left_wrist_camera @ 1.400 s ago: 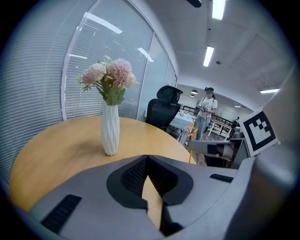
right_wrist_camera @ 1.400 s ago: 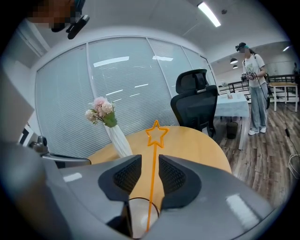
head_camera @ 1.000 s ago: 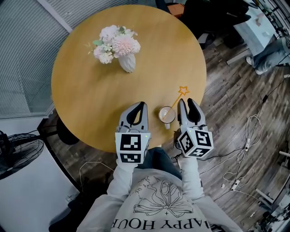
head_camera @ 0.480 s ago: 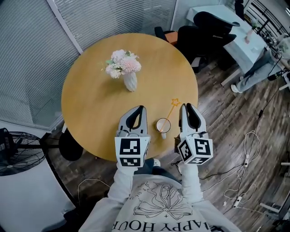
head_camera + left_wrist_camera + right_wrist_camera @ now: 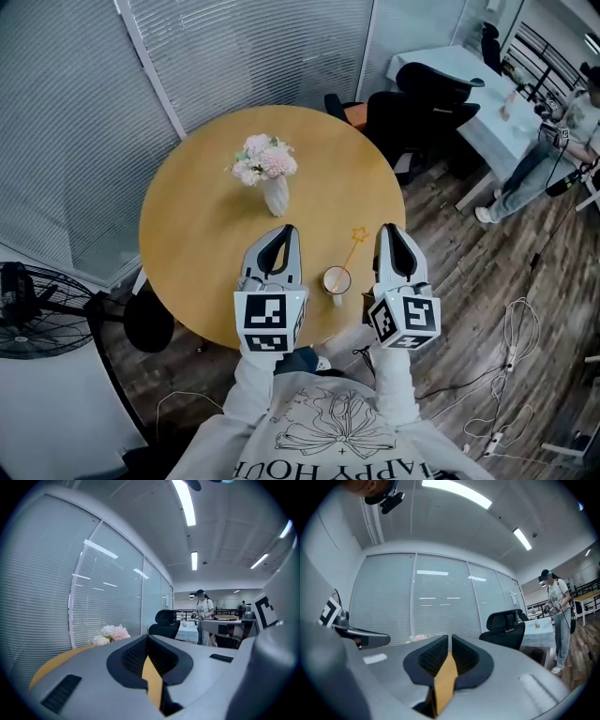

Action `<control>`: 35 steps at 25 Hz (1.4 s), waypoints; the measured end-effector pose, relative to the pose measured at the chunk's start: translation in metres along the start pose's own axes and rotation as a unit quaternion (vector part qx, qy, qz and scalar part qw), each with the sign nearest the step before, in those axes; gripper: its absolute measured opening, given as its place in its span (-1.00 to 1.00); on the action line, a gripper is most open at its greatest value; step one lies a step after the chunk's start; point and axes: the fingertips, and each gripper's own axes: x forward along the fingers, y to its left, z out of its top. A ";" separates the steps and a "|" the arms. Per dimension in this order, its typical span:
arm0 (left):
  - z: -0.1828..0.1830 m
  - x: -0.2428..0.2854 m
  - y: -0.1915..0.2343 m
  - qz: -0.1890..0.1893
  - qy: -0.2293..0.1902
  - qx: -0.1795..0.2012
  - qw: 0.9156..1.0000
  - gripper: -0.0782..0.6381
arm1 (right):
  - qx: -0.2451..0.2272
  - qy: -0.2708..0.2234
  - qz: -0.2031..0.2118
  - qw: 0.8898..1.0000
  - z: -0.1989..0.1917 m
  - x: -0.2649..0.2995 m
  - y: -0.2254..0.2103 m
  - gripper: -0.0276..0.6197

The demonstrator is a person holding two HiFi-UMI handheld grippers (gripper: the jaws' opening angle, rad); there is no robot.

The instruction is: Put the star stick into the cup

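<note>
A white cup [image 5: 337, 279] stands near the front edge of the round wooden table [image 5: 206, 225]. The yellow star stick [image 5: 355, 238] stands in it, leaning away to the right with its star on top. My left gripper [image 5: 286, 232] hovers just left of the cup, its jaws shut and empty [image 5: 147, 637]. My right gripper [image 5: 389, 231] hovers just right of the cup, apart from the stick. Its jaws are closing, with a thin slit left between the tips [image 5: 450, 637] and nothing in it.
A white vase of pink flowers [image 5: 276, 192] stands mid-table, behind the cup. Black office chairs [image 5: 412, 103] stand past the table's far right. A fan [image 5: 33, 314] is on the floor at left. A person [image 5: 553, 150] stands by a desk at far right. Cables lie on the floor.
The head camera has risen, so the table looks smaller. The right jaws have narrowed from wide open to nearly closed. The stick stays in the cup.
</note>
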 end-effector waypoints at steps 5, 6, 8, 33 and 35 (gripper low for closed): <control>0.015 -0.005 0.000 -0.001 -0.020 0.004 1.000 -0.76 | -0.005 -0.015 0.005 1.000 0.013 -0.002 0.005 -0.86; 0.016 -0.006 0.000 0.000 -0.023 0.004 1.000 -0.76 | -0.006 -0.017 0.006 1.000 0.014 -0.002 0.006 -0.86; 0.019 -0.007 0.001 0.002 -0.025 0.004 1.000 -0.76 | -0.006 -0.019 0.007 1.000 0.017 -0.002 0.007 -0.86; 0.023 -0.016 0.003 0.003 -0.031 0.005 1.000 -0.76 | 0.001 -0.013 0.007 1.000 0.017 -0.007 0.011 -0.88; 0.022 -0.016 0.002 0.003 -0.029 0.005 1.000 -0.76 | 0.001 -0.012 0.006 1.000 0.016 -0.008 0.010 -0.88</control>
